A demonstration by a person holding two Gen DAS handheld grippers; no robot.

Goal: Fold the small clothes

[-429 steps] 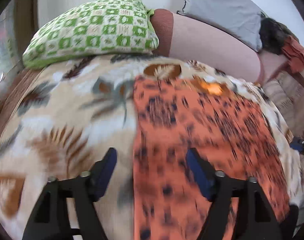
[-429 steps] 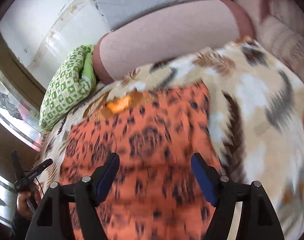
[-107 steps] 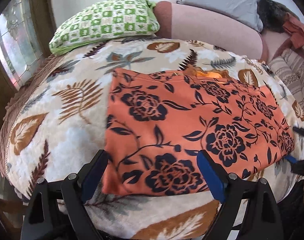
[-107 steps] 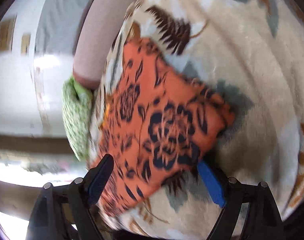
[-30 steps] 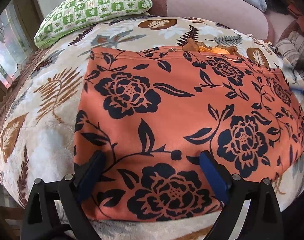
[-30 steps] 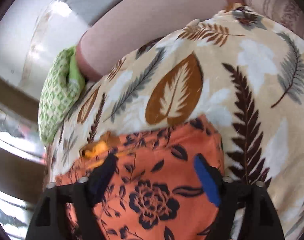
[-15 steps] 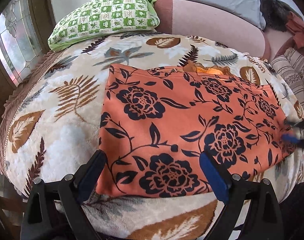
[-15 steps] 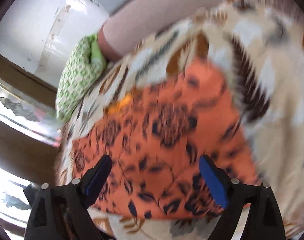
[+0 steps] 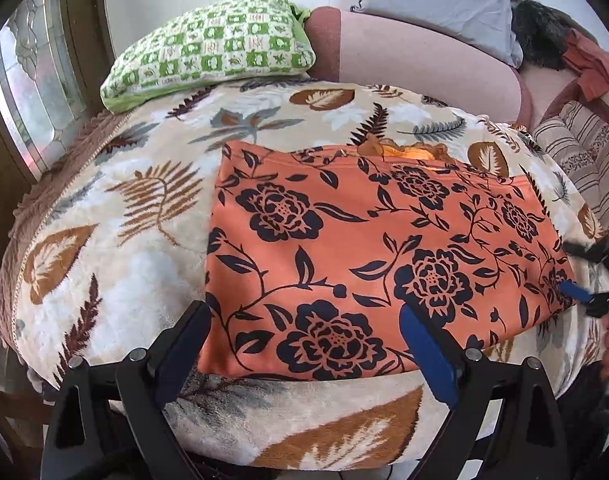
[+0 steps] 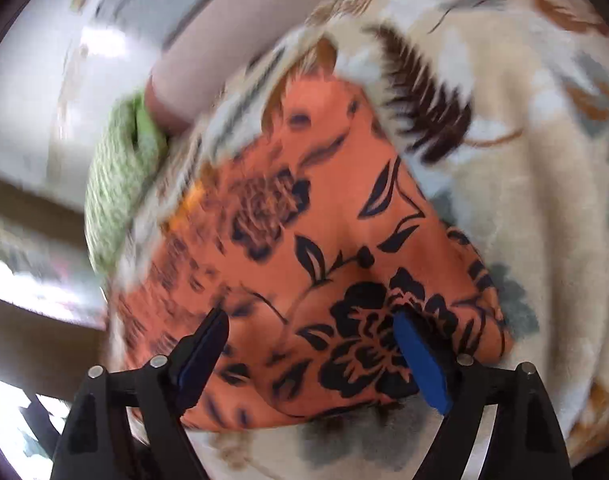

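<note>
Across the leaf-print blanket (image 9: 116,240) the orange floral garment (image 9: 364,248) lies flat, roughly squared; both the left gripper (image 9: 304,344) and right gripper (image 10: 312,348) gape wide and empty, folds likely remaining.

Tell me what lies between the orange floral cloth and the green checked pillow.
In the left wrist view, only bare leaf-print blanket separates the orange floral cloth from the green checked pillow; nothing else sits there.
</note>
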